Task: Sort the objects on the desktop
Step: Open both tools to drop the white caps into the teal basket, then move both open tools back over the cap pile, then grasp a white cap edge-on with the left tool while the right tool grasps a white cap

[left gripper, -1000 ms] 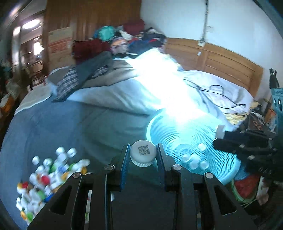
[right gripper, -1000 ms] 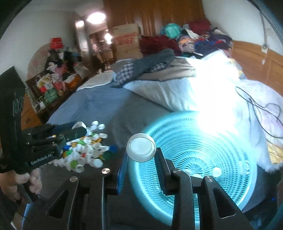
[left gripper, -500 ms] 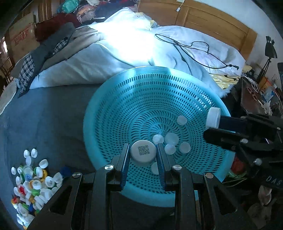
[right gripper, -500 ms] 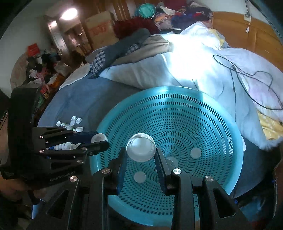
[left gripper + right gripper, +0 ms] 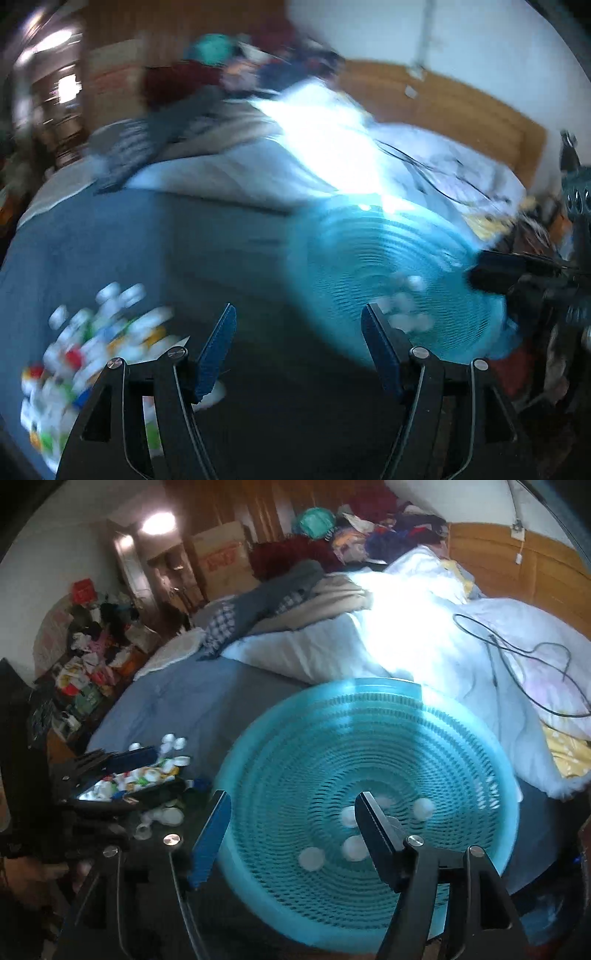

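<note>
A round teal perforated basket (image 5: 461, 746) lies on the blue bedspread and holds several white bottle caps (image 5: 312, 858). It also shows, blurred, in the left wrist view (image 5: 351, 251). A heap of mixed coloured and white caps (image 5: 85, 343) lies left of it, also in the right wrist view (image 5: 147, 775). My left gripper (image 5: 299, 325) is open and empty, between the heap and the basket. My right gripper (image 5: 291, 812) is open and empty above the basket's near left rim.
A white duvet (image 5: 424, 646) with a black cable (image 5: 517, 650) lies behind the basket. Clothes are piled at the bed's far end (image 5: 351, 535). A wooden headboard (image 5: 517, 572) stands on the right. Clutter fills shelves on the left (image 5: 85, 657).
Both grippers have opened and their white caps are gone from the jaws. Both have pulled back from over the basket, the left one swinging left toward the cap heap.
</note>
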Demonstrator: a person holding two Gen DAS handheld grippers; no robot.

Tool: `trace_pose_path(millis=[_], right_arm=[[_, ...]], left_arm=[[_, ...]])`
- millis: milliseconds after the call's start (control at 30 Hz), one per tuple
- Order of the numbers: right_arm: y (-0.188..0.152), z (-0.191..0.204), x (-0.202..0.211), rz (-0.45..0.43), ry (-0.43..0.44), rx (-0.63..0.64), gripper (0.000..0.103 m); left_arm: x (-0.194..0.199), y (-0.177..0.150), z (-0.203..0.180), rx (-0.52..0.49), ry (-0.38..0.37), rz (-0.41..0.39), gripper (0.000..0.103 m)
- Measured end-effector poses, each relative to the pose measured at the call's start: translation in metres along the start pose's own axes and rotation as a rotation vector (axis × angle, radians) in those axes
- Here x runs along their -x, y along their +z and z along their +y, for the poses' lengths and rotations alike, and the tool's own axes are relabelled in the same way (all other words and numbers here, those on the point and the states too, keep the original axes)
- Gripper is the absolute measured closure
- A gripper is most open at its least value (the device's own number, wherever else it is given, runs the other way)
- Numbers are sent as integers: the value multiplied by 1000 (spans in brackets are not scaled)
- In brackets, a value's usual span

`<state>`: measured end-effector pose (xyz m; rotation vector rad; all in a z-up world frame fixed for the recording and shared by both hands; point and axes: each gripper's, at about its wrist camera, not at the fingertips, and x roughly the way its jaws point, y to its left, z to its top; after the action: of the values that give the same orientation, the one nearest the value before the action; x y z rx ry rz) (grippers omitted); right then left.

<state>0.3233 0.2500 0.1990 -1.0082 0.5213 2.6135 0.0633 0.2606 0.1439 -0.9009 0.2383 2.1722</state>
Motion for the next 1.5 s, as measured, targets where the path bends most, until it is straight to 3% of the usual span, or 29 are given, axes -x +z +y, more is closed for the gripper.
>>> trace_pose_path(millis=[133, 167, 267, 333, 400, 433, 500, 733, 833, 967, 1000, 1033, 1067, 1167, 1333, 1500], right_arm=[[-21, 24, -9, 29, 39, 19, 29], [-27, 30, -12, 39, 44, 28, 29], [-44, 46, -22, 77, 69, 35, 29], [-55, 57, -30, 108, 86, 30, 29], [-61, 67, -38, 133, 91, 32, 29], [-64, 70, -39, 140, 93, 33, 29], [-66, 80, -46, 164, 100, 40, 29], [-68, 108, -48, 185, 88, 77, 29], [-70, 113, -51, 200, 81, 83, 29], [-77, 118, -55, 219, 84, 81, 29], [-78, 120, -56, 224, 87, 82, 29], [-79, 121, -57, 225, 89, 84, 29], [-80, 124, -57, 227, 90, 88, 29], [-81, 130, -59, 227, 91, 107, 29], [-83, 136, -60, 225, 101, 117, 31], [-82, 145, -68, 221, 132, 139, 35]], left_arm=[[44, -80, 100, 147, 164, -7, 39], [58, -108, 133, 200, 226, 10, 39], [82, -168, 195, 320, 319, 64, 39], [89, -196, 221, 364, 350, 99, 41], [91, -211, 232, 378, 323, 104, 46], [90, -214, 236, 383, 287, 99, 54], [85, -214, 243, 421, 210, 80, 60], [52, -211, 255, 414, 190, 94, 63], [51, -213, 266, 433, 234, 66, 62], [52, -220, 267, 434, 215, 57, 62], [53, -222, 266, 430, 212, 60, 67], [56, -224, 266, 435, 206, 57, 86], [57, -224, 266, 438, 199, 62, 95], [72, -226, 255, 414, 144, 46, 94], [89, -222, 229, 311, 141, 29, 95], [99, -214, 221, 347, 134, 6, 95]])
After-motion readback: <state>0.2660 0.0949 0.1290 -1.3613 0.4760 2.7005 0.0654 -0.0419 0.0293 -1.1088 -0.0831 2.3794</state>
